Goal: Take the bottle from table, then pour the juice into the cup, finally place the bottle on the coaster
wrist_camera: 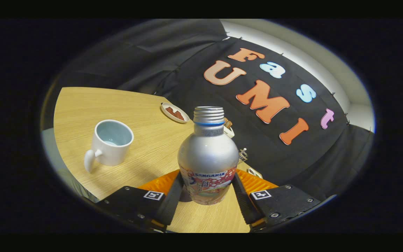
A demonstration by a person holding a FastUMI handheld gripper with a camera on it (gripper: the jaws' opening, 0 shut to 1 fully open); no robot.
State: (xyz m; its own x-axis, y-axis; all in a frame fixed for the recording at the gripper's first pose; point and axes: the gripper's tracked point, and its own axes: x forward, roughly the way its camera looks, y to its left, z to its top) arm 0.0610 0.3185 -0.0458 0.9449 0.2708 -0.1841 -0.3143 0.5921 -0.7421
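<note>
1. A booth hung with black cloth; a pale wood surface (145, 140) runs from the tool out to the cloth wall.
2. The tool (206, 196) has a finger on either side of the lower body of the bottle (207, 157). Both fingers appear to press on its labelled flanks, so it reads as pinching the bottle.
3. The bottle is upright, silver, with its threaded neck bare and no cap on. Whether its base is on the surface or just lifted I cannot tell.
4. The cup (110, 142), white with a pale blue inside, sits at about ten o'clock from the bottle, well apart, handle turned toward the tool.
5. Step in hand, by my reading: taking the bottle, with the pour not yet begun.
6. The next move calls for carrying the bottle over toward ten o'clock, keeping it upright until the neck is above the cup's mouth, then tipping.
7. Count: one bottle, one cup, one small dish (174, 112) holding something reddish at eleven o'clock beyond the bottle. Small items at the cloth wall are too small to identify, and I cannot pick out the coaster.
</note>
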